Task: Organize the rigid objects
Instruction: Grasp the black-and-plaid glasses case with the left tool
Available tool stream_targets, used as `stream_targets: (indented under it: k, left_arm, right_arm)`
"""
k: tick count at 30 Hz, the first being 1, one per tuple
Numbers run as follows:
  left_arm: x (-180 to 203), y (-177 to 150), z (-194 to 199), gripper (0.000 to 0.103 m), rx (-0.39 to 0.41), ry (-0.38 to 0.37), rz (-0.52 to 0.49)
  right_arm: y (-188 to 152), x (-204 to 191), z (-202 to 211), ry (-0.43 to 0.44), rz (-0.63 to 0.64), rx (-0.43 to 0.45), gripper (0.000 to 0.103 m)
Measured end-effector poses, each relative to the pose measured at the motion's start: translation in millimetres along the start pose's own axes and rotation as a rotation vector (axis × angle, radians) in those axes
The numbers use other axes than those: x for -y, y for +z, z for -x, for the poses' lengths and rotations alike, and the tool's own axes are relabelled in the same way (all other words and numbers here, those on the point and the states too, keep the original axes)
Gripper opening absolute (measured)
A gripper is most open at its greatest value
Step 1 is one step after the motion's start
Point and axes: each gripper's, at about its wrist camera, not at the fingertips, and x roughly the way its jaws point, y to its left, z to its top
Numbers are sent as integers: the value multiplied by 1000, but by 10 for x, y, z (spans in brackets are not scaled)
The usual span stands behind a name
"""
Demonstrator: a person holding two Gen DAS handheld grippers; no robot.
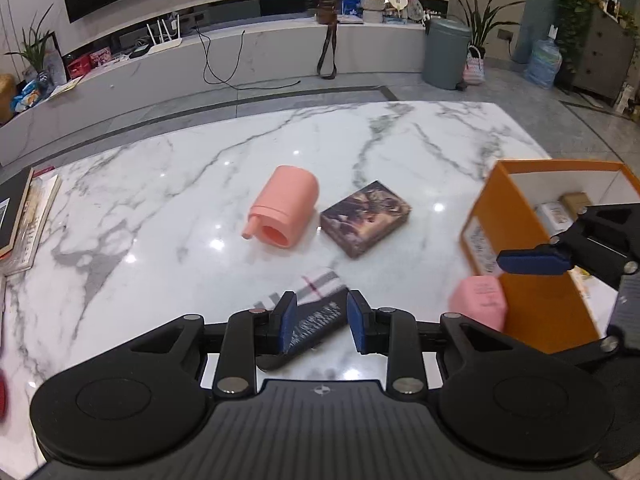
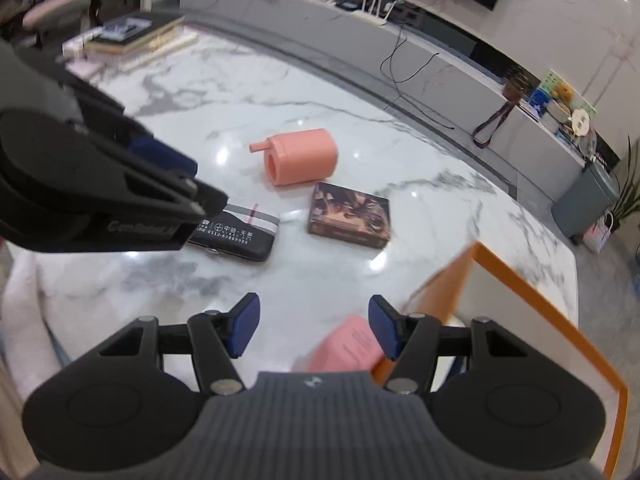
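The left gripper (image 1: 320,320) stands low over the near edge of the marble tabletop (image 1: 160,200), its blue pads set on either side of the black zip case (image 1: 316,320) with the plaid band; the jaws are part open, one pad near the case's flank and the other apart from it, so the case is straddled, not yet clamped. The right gripper (image 2: 314,328) hangs wide open and empty near the orange storage box (image 2: 520,280) at the right edge of the tabletop, with a small pink box (image 2: 348,344) lying just beside that box's outer wall, below the right-hand pad. Toward the middle of the tabletop lie a salmon-pink cylindrical container (image 1: 286,210) on its side and, just beside it, a dark illustrated card box (image 1: 366,218). The orange box already holds a few small cartons. Risks, as judged: the case lies askew between the pads, so closing on a corner could make it pivot or slip across the glossy marble; the two grippers work near each other and may collide over the orange box; the toppled container could roll if nudged.
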Motion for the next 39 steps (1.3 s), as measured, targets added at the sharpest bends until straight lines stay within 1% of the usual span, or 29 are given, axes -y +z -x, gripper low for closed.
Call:
stream_targets:
  k: [3, 7, 10, 12, 16, 18, 20, 24, 25, 27, 28, 30, 32, 34, 36, 39]
  left_arm:
    - [-95, 3, -123, 35, 12, 0, 14]
    - [-290, -56, -198, 35, 83, -48, 28]
    - [-421, -63, -230, 36, 113, -42, 39]
    - [-486, -59, -248, 36, 125, -54, 46]
    - [-532, -56, -294, 36, 168, -64, 27]
    - [-559, -47, -334, 37, 166, -92, 37]
    - [-578, -45, -365, 41, 181, -111, 36]
    - [-574, -46, -456, 50, 194, -103, 19]
    - [-579, -39, -478, 55, 198, -99, 23]
    - [-600, -31, -520, 57, 192, -104, 28]
    - [-617, -27, -540, 57, 176, -125, 30]
    - [-633, -11, -583, 57, 111, -182, 18]
    - [-594, -40, -599, 57, 82, -220, -32]
    - [-526, -85, -649, 57, 50, -226, -93]
    - [-477, -125, -708, 58, 17, -226, -124]
    - [-444, -166, -737, 64, -3, -228, -152]
  right_arm:
    - [101, -26, -181, -9, 4, -42, 60]
    - [226, -11, -399, -17, 10, -84, 60]
    - [301, 41, -528, -30, 9, -101, 60]
    - [348, 88, -615, -33, -3, -115, 60]
    - [412, 178, -750, -37, -31, -133, 60]
    - [433, 222, -806, -38, -44, -137, 60]
    - [455, 276, -854, -29, -59, -136, 60]
    - [509, 363, -937, -1, -87, -127, 60]
    - [528, 375, -949, 6, -87, -122, 60]
    - [570, 390, -978, 16, -81, -116, 62]
    - [591, 397, -999, 22, -80, -118, 64]
    - [614, 419, -1045, 42, -100, -129, 65]
    - [618, 424, -1080, 65, -114, -131, 64]
    - [619, 406, -1117, 75, -91, -132, 64]
    - [619, 393, -1164, 74, -52, -145, 64]
    - [621, 404, -1210, 105, -15, -171, 65]
